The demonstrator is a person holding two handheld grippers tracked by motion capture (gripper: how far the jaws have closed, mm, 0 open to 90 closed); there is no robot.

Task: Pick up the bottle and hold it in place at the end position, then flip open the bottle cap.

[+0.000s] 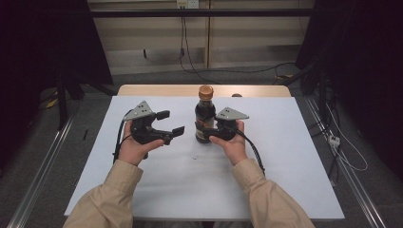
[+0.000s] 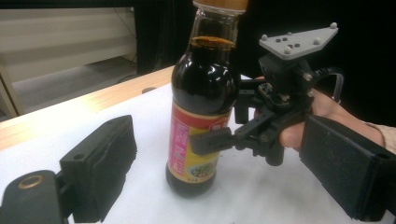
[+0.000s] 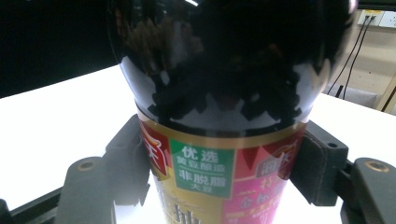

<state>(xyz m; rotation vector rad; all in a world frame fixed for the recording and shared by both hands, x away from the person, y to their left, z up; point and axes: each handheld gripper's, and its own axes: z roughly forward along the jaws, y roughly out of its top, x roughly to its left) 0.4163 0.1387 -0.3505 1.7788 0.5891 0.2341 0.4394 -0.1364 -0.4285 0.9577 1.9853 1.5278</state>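
One bottle (image 1: 205,116) of dark sauce, clamped by right tool (image 1: 205,133); left tool (image 1: 171,122) wide.

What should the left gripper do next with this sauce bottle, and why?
Probably bring the left gripper up and across to the orange cap. The right gripper is clamped on the labelled body of the upright bottle, steadying it, while the left one hangs open beside it, and the cap looks closed.
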